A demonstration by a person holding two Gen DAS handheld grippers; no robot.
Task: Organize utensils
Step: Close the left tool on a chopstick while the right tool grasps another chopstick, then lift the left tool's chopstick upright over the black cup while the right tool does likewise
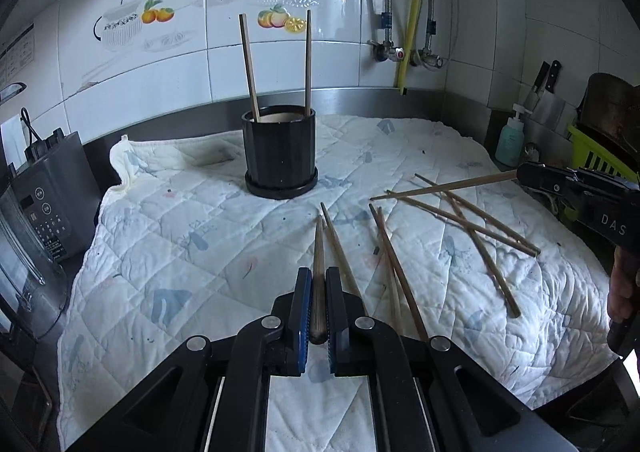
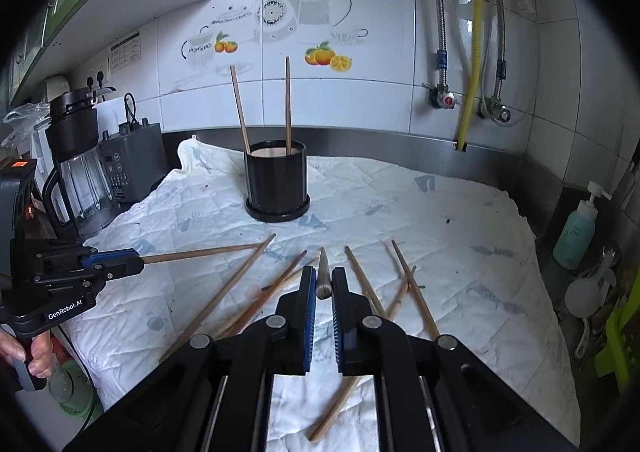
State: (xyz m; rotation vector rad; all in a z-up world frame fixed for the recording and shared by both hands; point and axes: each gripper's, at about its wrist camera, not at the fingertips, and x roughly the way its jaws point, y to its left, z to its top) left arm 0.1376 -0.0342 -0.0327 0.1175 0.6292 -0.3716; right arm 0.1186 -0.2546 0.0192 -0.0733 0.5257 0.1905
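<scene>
A black ribbed holder (image 1: 280, 153) stands on the quilted cloth with two chopsticks (image 1: 250, 67) upright in it; it also shows in the right wrist view (image 2: 277, 183). My left gripper (image 1: 319, 280) is shut on a dark wooden chopstick (image 1: 318, 252) that points toward the holder. My right gripper (image 2: 324, 280) is shut on another chopstick (image 2: 323, 270); in the left wrist view that chopstick (image 1: 444, 187) is lifted over the loose pile. Several loose chopsticks (image 1: 476, 228) lie on the cloth at the right, and they show in the right wrist view (image 2: 240, 284).
A white quilted cloth (image 1: 180, 252) covers the counter. A blender (image 2: 80, 171) and a grey appliance (image 1: 48, 199) stand at the left. A soap bottle (image 2: 576, 228), knives (image 1: 544, 87) and a green rack (image 1: 596, 155) are at the right. Tiled wall with pipes (image 2: 476, 39) behind.
</scene>
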